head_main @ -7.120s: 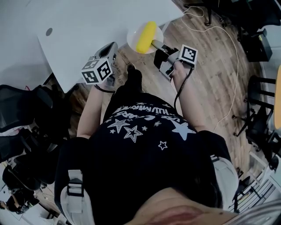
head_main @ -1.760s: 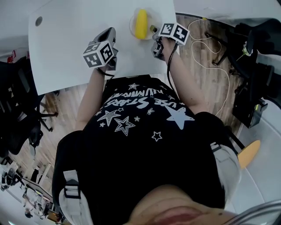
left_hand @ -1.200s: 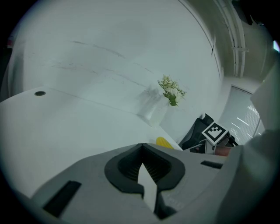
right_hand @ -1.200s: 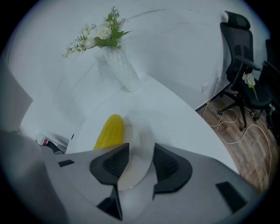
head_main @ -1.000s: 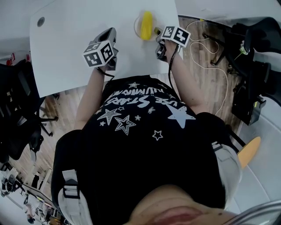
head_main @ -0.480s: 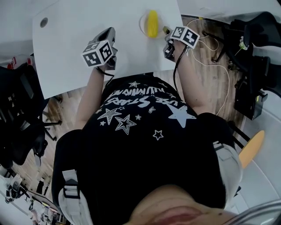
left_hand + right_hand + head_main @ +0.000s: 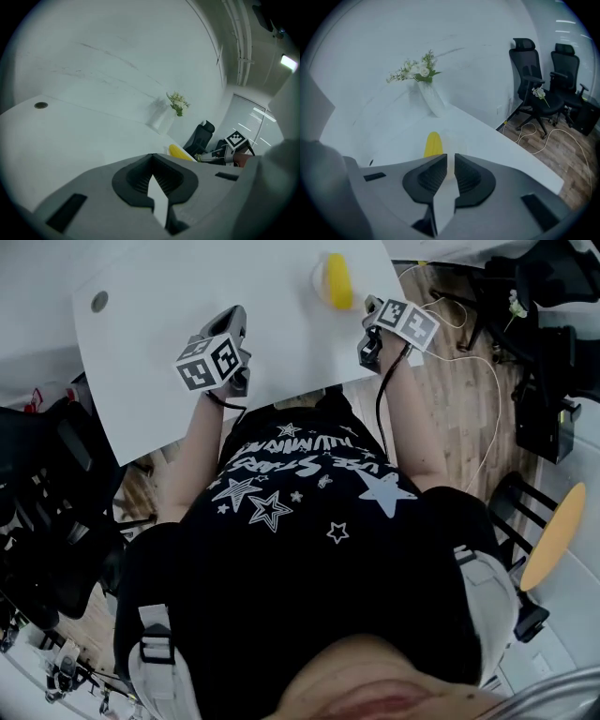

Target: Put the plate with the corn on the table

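Plate (image 7: 318, 276) with corn (image 7: 337, 282): on table (image 7: 178, 296). Left gripper (image 7: 151, 156): jaws closed, empty. Right gripper (image 7: 450, 158): jaws just closing, slightly apart, empty.

The corn (image 7: 337, 282) is laid on the plate (image 7: 320, 274), which is set on the bench (image 7: 187, 296) near its far right corner. Behind the plate, a vase (image 7: 431, 101) is stood on the bench by the wall (image 7: 370, 47). Two chairs (image 7: 529, 70) are placed on the floor (image 7: 562, 140) to the bench's right.
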The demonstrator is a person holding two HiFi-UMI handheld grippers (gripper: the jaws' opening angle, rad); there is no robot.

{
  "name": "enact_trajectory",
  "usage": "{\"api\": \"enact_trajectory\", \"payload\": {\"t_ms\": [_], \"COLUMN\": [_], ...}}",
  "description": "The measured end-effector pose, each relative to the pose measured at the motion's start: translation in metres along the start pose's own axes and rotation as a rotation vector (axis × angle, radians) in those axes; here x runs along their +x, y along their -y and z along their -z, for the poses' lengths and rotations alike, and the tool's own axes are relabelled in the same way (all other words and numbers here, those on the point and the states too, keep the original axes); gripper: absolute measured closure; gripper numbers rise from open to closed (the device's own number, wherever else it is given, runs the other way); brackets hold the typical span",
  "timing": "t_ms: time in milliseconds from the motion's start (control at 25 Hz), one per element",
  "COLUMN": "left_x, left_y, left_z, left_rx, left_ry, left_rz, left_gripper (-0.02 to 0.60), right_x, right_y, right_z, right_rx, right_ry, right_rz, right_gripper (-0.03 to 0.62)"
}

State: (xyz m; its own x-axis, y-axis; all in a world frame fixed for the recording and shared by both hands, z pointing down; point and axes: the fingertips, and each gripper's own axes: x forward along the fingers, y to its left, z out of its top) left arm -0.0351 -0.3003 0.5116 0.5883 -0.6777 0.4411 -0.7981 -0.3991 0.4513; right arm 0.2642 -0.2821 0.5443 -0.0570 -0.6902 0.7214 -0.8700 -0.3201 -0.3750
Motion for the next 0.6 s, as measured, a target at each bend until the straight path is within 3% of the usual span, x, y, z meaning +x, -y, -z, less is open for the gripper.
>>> {"api": "enact_trajectory", "payload": {"t_ms": [80, 280, 600], "left_x": [-0.004, -0.009, -0.024], "left_y": [0.0, 0.001, 0.01], "left_z": [0.003, 0.012, 0.025], "left_rx": [0.021, 0.076, 0.086], "left_ry": [-0.022, -0.071, -0.07], "left_rz": [0.039, 0.131, 0.192], "left_gripper": [0.575, 0.575, 0.575], "right_x": [-0.008, -0.028, -0.057], "right_y": [-0.003, -0.011, -0.022], "right_z": [0.01, 0.044, 0.079], "right_rx": [0.002, -0.001, 0.025], "right_ry": [0.028, 0.056, 0.079], "right_rz": [0.027, 0.059, 0.032], "right_gripper": [0.571, 0.579, 0.586]}}
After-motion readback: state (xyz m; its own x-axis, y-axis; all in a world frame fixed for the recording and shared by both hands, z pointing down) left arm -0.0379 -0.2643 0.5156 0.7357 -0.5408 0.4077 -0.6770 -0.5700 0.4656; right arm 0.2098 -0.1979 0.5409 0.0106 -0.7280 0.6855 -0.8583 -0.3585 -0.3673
